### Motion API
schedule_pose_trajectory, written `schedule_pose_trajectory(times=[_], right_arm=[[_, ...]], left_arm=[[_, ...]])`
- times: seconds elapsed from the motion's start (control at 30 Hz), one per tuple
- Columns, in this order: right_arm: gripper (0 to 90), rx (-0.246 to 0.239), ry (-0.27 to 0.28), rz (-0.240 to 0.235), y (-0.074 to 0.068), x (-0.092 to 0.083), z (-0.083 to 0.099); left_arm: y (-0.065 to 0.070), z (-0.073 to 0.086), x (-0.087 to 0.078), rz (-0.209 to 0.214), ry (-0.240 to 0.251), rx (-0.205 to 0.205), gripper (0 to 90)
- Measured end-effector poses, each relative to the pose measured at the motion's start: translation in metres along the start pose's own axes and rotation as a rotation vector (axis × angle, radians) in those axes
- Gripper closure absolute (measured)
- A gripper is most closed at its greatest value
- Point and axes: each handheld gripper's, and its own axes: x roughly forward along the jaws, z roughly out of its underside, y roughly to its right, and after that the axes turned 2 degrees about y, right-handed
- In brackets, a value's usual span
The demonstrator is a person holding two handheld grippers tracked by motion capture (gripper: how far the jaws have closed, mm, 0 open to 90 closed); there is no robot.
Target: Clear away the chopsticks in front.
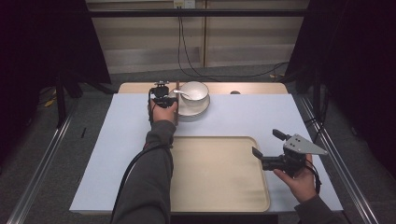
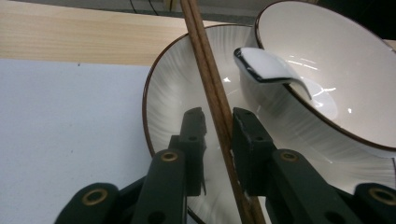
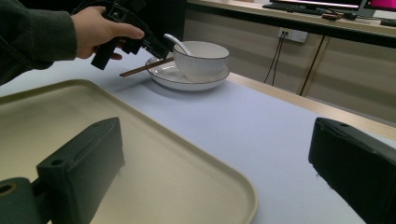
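A pair of brown chopsticks (image 2: pixel 205 56) lies slanted over the rim of a white ribbed plate (image 2: pixel 177 79). On the plate stands a white bowl (image 2: pixel 336 60) with a white spoon (image 2: pixel 266 67) leaning in it. My left gripper (image 2: pixel 219 123) straddles the chopsticks, which lie against the right jaw with a gap to the left jaw, so it is open. In the high view that left gripper (image 1: pixel 161 95) sits just left of the bowl (image 1: pixel 194 91). My right gripper (image 1: pixel 267 143) hovers wide open and empty over the right edge of the beige tray (image 1: pixel 219 186).
The beige tray (image 3: pixel 70 107) lies bare at the near side of the light blue table (image 1: pixel 233 116). A wooden strip (image 1: pixel 140 87) runs along the table's far edge, with a small dark object (image 1: pixel 235 92) on it. Cables hang down the wall behind.
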Motion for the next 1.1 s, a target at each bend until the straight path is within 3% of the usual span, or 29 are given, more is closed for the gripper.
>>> schedule_pose_trajectory(times=[0.17, 0.23, 0.3, 0.5, 0.6, 0.63, 0.73, 0.93, 1.03, 1.1], right_arm=[[2.7, 0.000, -0.006, -0.005, 0.000, 0.000, 0.000], [2.7, -0.005, -0.003, -0.002, 0.000, 0.000, 0.000], [2.7, -0.002, -0.006, -0.003, 0.000, 0.000, 0.000], [2.7, -0.005, -0.006, 0.000, -0.001, 0.001, 0.000], [2.8, -0.006, -0.004, -0.005, 0.000, 0.000, 0.000], [2.7, -0.006, -0.003, -0.005, 0.000, 0.000, 0.000], [2.7, -0.001, -0.006, -0.002, 0.000, -0.001, 0.000], [2.7, -0.003, -0.003, -0.002, 0.000, 0.000, 0.000], [2.8, -0.004, -0.007, -0.011, -0.001, -0.001, -0.001], [2.9, -0.005, -0.003, 0.003, -0.002, -0.001, 0.000]], left_arm=[[0.001, 0.002, 0.003, -0.018, -0.013, -0.033, 82.7], [0.001, 0.001, 0.003, -0.029, -0.020, -0.018, 83.9], [0.002, 0.001, 0.003, -0.028, -0.018, -0.029, 84.6], [0.003, 0.002, 0.001, -0.075, -0.017, 0.016, 85.4], [0.004, 0.003, -0.002, -0.092, -0.009, -0.012, 85.4], [0.003, 0.004, -0.005, -0.097, -0.022, -0.001, 85.5], [0.002, 0.004, -0.014, -0.092, -0.009, -0.049, 85.5], [-0.008, 0.013, -0.041, -0.095, -0.008, -0.098, 85.5], [-0.012, 0.022, -0.056, -0.097, 0.005, -0.088, 85.5], [-0.014, 0.028, -0.067, -0.091, 0.012, -0.102, 85.5]])
